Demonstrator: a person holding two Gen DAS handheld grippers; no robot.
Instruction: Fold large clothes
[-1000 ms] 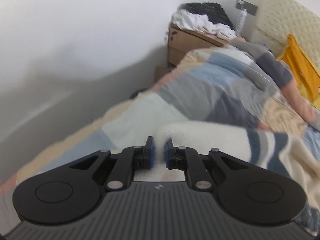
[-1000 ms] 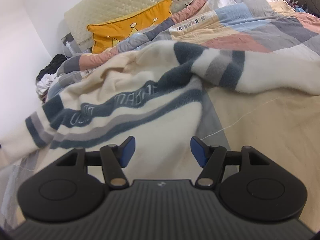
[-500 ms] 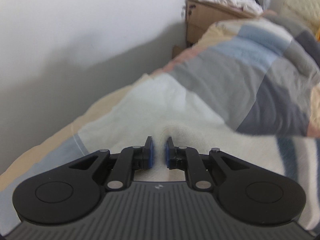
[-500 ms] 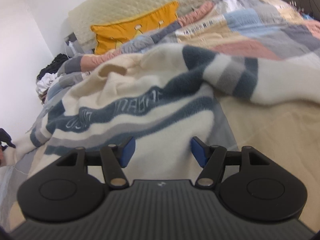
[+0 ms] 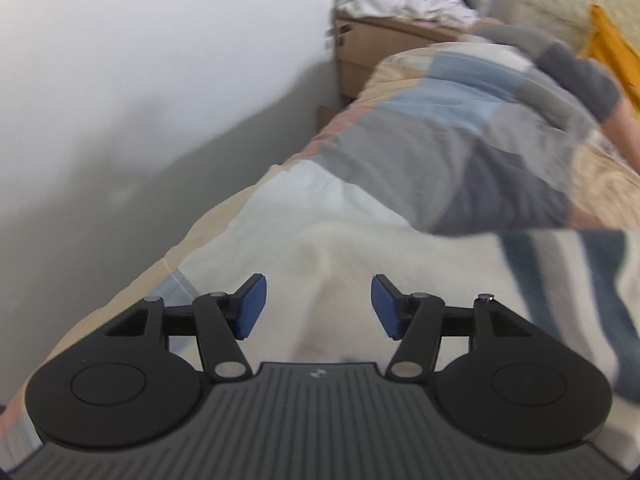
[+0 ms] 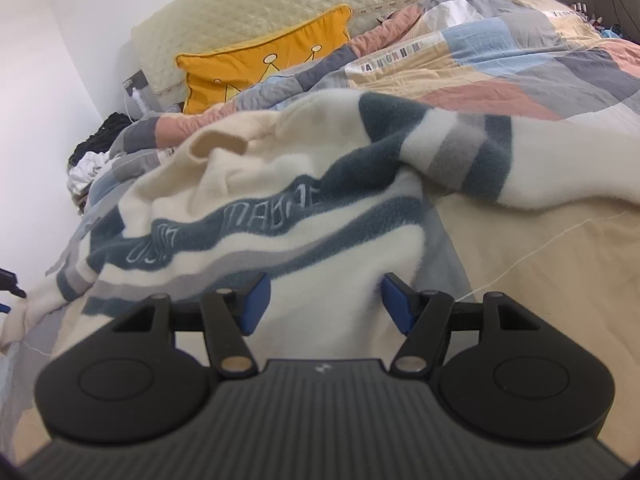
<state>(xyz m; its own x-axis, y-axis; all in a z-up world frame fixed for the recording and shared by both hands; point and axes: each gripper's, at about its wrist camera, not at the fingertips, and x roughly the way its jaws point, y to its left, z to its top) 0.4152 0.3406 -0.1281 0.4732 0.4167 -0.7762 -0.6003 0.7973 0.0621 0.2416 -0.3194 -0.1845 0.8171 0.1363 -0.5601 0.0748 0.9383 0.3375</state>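
Sweater [image 6: 280, 216] lies spread on the quilt [image 6: 540, 60], its length running crosswise ahead of both grippers. My left gripper [image 5: 318, 306] has just opened, cream fabric lying loose between its pads; my right gripper [image 6: 322, 306] stands apart over the hem.

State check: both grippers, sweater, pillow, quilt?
left gripper: open, jaws just opened, sweater fabric between them, unpinched
right gripper: open over sweater hem
sweater: rumpled, unfolded on quilt
pillow: propped against headboard
quilt: spread, wrinkled
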